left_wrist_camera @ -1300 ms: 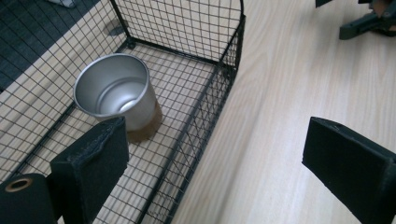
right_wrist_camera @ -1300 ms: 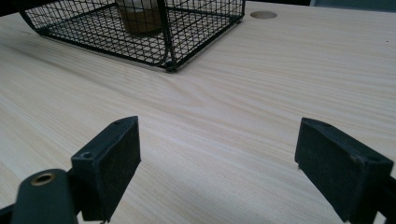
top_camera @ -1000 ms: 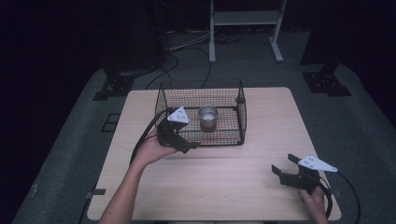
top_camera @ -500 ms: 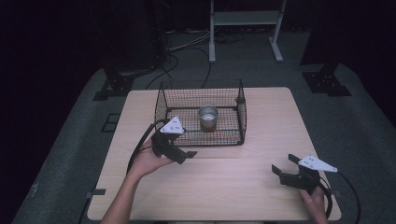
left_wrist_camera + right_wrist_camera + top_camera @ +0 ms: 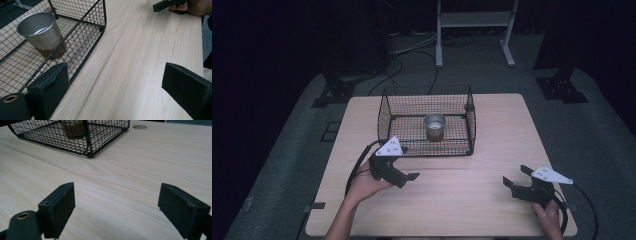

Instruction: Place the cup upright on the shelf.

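Dark room, grey floor mat, cables and a white stand leg at the back; light wood tabletop (image 5: 492, 150) in the middle.

Steel cup (image 5: 435, 125) stood upright inside the black wire basket (image 5: 384, 117), near the centre of its floor, on a brown round base. Basket sat on the far half of the tabletop, roughly centred. From the left gripper view the cup (image 5: 40, 30) was behind the mesh of the basket's (image 5: 82, 37) near wall, not touching it.

Left claw (image 5: 408, 177) was just outside the basket's near-left corner, held low over the tabletop, apart from the mesh. Jaws stood released, nothing between them but bare wood; its own camera showed both black pads wide apart, one pad in front of the basket wall. White three-cornered plate on top, cable looping off toward the table's left edge. Left hand (image 5: 364, 185) gripped the body from below.

Right claw (image 5: 517, 177) sat near the tabletop's near-right corner, well apart from basket and cup. Jaws also released, empty, pointing across the wood toward the basket. Right gripper view had the basket's (image 5: 95, 135) corner ahead and a round hole (image 5: 139, 127) in the tabletop beyond it. Right hand (image 5: 548, 216) held the body at the table's near edge.

Left gripper view also caught the right claw (image 5: 165, 3) far off at the top edge.
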Action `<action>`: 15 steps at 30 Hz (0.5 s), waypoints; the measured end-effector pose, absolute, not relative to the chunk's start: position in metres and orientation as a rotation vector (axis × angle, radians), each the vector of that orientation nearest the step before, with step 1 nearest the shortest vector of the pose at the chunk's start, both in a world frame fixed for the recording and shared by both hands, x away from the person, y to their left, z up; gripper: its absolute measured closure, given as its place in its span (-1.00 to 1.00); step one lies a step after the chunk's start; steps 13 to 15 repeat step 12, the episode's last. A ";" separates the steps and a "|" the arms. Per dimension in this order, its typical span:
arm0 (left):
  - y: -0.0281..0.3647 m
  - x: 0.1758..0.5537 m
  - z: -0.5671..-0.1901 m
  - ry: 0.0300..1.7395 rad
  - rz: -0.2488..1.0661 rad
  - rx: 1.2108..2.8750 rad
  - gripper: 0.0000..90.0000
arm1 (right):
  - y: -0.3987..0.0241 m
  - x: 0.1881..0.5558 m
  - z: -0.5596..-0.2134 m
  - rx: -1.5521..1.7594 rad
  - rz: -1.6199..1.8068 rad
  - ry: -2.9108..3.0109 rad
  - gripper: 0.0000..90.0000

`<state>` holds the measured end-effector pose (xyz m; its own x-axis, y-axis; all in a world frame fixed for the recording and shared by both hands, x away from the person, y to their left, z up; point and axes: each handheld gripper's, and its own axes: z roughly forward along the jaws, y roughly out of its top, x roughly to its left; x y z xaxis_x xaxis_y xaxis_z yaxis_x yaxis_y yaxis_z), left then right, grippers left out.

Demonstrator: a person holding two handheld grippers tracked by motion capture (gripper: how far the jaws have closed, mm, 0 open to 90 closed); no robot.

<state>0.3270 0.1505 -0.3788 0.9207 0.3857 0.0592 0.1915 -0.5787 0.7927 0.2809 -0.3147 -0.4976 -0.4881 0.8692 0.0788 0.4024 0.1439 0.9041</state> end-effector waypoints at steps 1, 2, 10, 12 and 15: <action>0.152 0.325 -0.380 0.413 0.286 2.195 -0.86 | -0.315 0.281 -0.498 1.215 1.314 1.957 -0.70; 0.154 0.323 -0.382 0.414 0.292 2.193 -0.86 | -0.315 0.281 -0.498 1.216 1.314 1.957 -0.70; 0.168 0.309 -0.400 0.460 0.305 2.144 -0.86 | -0.315 0.281 -0.498 1.216 1.313 1.955 -0.70; 0.170 0.303 -0.405 0.463 0.312 2.139 -0.86 | -0.315 0.281 -0.498 1.217 1.314 1.956 -0.70; 0.170 0.303 -0.405 0.463 0.312 2.139 -0.86 | -0.315 0.281 -0.498 1.217 1.314 1.956 -0.70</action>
